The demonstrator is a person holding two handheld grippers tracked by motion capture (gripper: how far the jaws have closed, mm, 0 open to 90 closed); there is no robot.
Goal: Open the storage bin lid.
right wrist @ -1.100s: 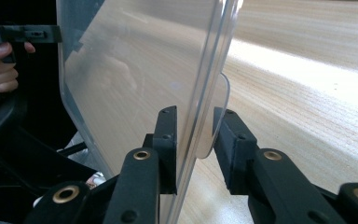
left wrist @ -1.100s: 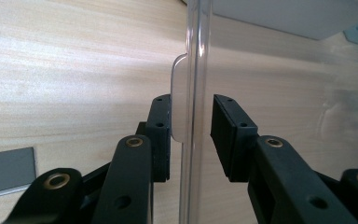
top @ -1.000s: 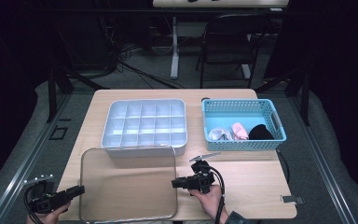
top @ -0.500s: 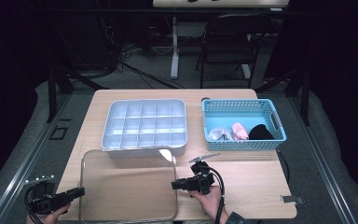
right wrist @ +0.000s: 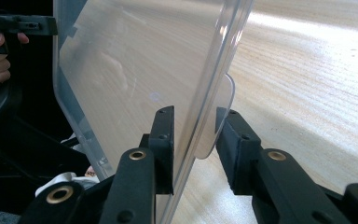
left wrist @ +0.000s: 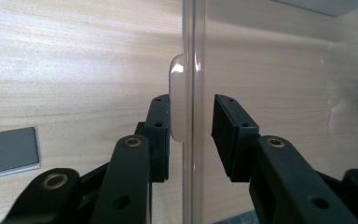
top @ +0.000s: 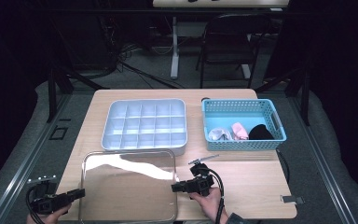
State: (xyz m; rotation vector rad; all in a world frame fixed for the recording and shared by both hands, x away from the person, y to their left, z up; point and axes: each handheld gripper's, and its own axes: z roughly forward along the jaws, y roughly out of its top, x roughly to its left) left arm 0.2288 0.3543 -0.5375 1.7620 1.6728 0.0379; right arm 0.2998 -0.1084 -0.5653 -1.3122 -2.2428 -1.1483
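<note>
A clear plastic lid (top: pixel 128 186) lies flat at the table's front, between my two grippers. My left gripper (top: pixel 80 192) straddles its left edge. In the left gripper view the lid's rim and tab (left wrist: pixel 186 107) stand between the jaws of my left gripper (left wrist: pixel 191 130): one pad touches the tab, and a narrow gap shows at the other. My right gripper (top: pixel 174 187) straddles the lid's right edge. In the right gripper view the lid (right wrist: pixel 135 70) runs between the jaws of that gripper (right wrist: pixel 196 135), its tab lying by one pad.
A grey compartment tray (top: pixel 107 140) sits just behind the lid. To its right a blue basket (top: pixel 244 103) holds white, pink and black cloth items. A small grey plate (top: pixel 291 199) lies near the table's front right corner. Chairs and cables stand beyond the table.
</note>
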